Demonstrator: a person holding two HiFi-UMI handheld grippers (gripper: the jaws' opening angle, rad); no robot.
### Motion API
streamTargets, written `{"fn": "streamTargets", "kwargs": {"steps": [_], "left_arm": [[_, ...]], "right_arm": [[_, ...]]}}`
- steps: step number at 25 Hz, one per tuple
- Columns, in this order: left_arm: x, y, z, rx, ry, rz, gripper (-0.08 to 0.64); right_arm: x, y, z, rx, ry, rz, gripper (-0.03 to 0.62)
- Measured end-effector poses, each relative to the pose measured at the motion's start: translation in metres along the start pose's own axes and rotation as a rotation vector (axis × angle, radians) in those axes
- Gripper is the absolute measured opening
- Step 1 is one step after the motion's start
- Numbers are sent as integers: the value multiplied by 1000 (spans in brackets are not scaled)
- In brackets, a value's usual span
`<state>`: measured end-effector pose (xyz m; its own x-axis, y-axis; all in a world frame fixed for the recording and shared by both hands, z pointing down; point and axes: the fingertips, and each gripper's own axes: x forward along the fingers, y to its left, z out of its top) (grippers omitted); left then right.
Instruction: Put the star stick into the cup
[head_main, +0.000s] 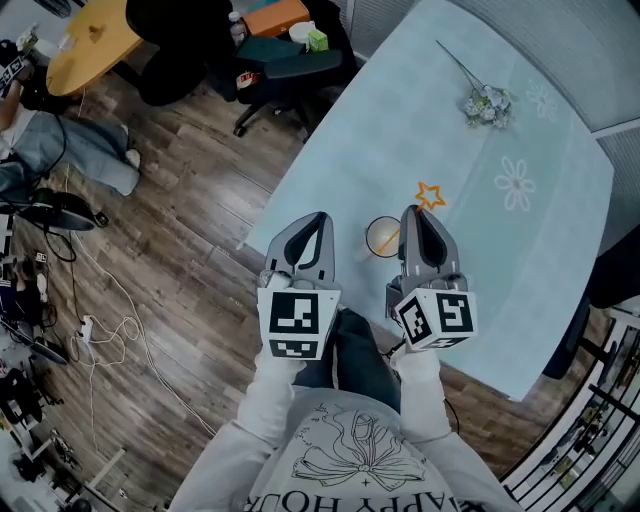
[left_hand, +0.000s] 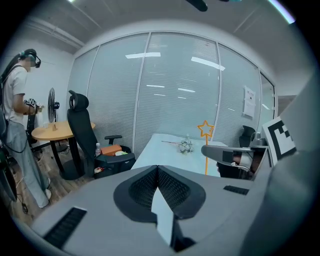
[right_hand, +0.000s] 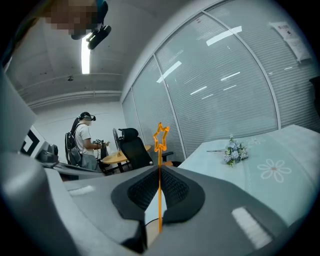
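Observation:
The orange star stick (head_main: 429, 195) stands nearly upright, with my right gripper (head_main: 412, 213) shut on its thin shaft. In the right gripper view the stick (right_hand: 160, 150) runs up between the closed jaws, star on top. Its lower end points down into the mouth of the clear cup (head_main: 383, 237), which stands on the pale blue table (head_main: 470, 230) just left of the right gripper. I cannot tell how deep the stick reaches. My left gripper (head_main: 318, 220) hovers over the table's near left edge, shut and empty (left_hand: 157, 168). The left gripper view shows the star (left_hand: 205, 128) above the right gripper.
A bunch of small flowers (head_main: 487, 104) lies at the far end of the table. Black office chairs (head_main: 290, 60) and a round wooden table (head_main: 95, 40) stand on the wood floor to the left. A person (left_hand: 17, 100) stands by that table. Cables lie on the floor.

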<state>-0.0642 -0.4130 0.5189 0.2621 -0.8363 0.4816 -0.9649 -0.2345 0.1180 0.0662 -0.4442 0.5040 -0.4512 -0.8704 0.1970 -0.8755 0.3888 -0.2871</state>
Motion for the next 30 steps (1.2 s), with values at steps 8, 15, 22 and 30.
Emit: {"fn": "streamTargets", "kwargs": {"steps": [8,15,22,30], "left_arm": [[11,-4,-20,-21,36,-2,6],[22,-3,-31,-30,59,2,6],[24,-2,-36,-34,68,0,6],[35,-1,-38,-42,80,10,6]], "right_arm": [[8,-6,-26,16,50,-2,15],[15,-20,-35,20,68,-16,15],[17,-28,-38,30,63,-41,17],[30,-45,-42,42,79,-72,31]]}}
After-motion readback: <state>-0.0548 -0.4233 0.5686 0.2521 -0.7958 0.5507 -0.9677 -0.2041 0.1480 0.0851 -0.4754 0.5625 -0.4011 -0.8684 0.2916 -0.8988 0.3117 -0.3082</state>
